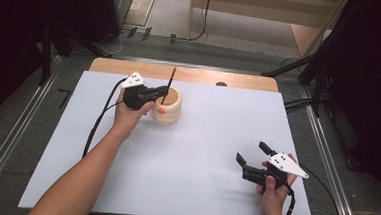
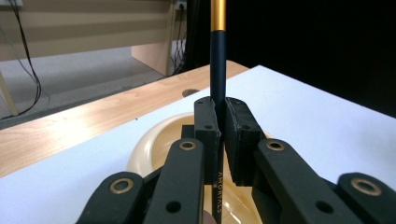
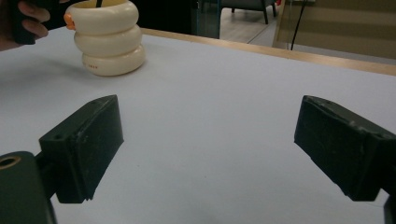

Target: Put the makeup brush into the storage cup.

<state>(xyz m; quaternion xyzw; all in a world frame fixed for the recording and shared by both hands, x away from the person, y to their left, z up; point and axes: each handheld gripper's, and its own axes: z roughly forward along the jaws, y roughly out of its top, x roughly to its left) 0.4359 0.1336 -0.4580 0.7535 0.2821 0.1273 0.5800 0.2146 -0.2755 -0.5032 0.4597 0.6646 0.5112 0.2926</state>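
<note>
Desk [image 1: 185,152] carries a cream ringed holder [image 1: 167,106] at far left. Left claw [image 1: 160,92] sits over its rim, clamped on a dark pencil [image 2: 217,70] standing upright in it. Right claw [image 1: 250,153] hovers near right, jaws wide apart, empty.

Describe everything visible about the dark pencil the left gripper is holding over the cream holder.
The pencil is slim, with a dark navy barrel, a gold band higher up and small gold lettering near its lower end. It stands nearly upright, leaning slightly, its lower part inside the cream ringed holder near the table's far edge. The left gripper is shut on it, fingers pressing the barrel from both sides above the holder's mouth. Its tip is hidden inside the holder.
</note>
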